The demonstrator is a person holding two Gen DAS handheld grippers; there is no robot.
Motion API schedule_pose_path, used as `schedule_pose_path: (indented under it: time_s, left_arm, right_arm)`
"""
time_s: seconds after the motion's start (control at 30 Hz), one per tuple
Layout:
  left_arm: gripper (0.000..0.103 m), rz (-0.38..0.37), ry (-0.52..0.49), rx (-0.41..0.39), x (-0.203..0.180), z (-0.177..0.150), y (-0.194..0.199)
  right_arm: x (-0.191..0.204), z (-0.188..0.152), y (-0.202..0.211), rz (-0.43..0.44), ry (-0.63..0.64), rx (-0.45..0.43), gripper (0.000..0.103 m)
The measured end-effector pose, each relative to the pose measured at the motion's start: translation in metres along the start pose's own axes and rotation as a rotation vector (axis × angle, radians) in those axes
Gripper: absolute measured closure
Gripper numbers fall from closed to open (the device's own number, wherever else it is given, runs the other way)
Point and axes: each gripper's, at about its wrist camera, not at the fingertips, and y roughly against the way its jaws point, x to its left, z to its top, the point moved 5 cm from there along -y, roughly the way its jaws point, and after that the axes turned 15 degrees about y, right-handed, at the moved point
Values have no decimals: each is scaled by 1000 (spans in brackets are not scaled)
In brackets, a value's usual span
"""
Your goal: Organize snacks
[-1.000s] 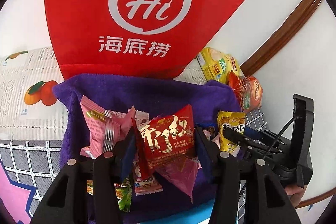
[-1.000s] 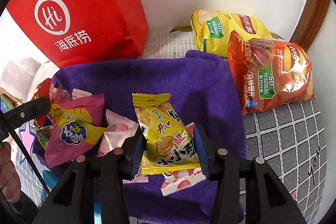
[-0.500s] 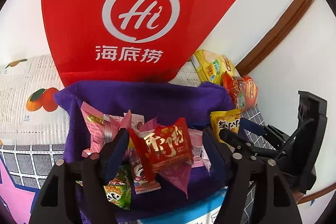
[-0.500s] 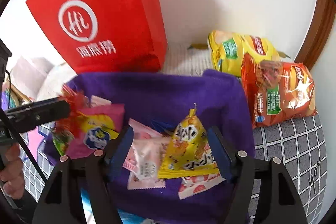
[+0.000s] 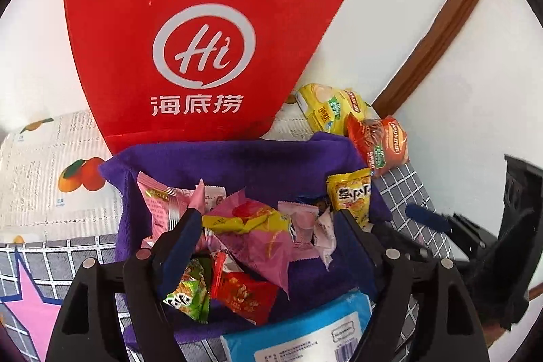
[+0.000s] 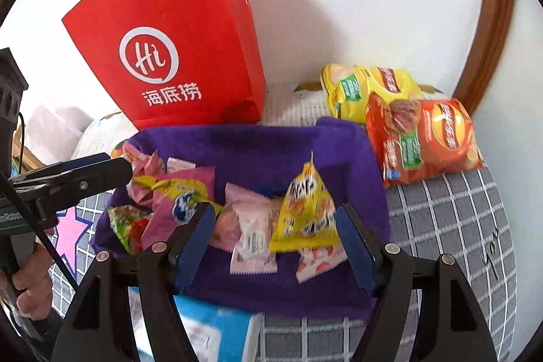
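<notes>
On the purple towel (image 6: 271,155) the small snacks lie heaped, and the yellow cracker packet (image 6: 305,209) sits tipped on its edge between the right tongs (image 6: 275,240), its point aimed toward twelve o'clock. Those jaws have just been opening; now they stand apart, clear of the packet. Over at nine o'clock the left tongs (image 5: 268,243) have likewise been opening and stand apart above the pink-and-yellow packet (image 5: 251,226), with the red packet (image 5: 244,294) lying loose at six o'clock of them. I judge the right hand nearer the yellow packet. Beyond the towel, a red paper bag (image 6: 176,50) stands at eleven o'clock, and two crisp bags (image 6: 420,138) rest at two on the desk (image 6: 458,226).
</notes>
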Motion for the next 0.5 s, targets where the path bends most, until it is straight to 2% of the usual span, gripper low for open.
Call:
schedule_pose_path:
  time_s: [0.13,0.3,0.5]
  left_arm:
    - [24,25,-43,-48,-11,-10,23]
    - [24,18,-53,-40,-15,-40,50]
    - [16,23,-44,-62,-16,-84,92]
  right_arm:
    - [7,-13,23,-27,-9,5,30]
    - [18,-31,58,-64,-8,-1,30]
    - [35,-56,106,-102,-39,-26,30]
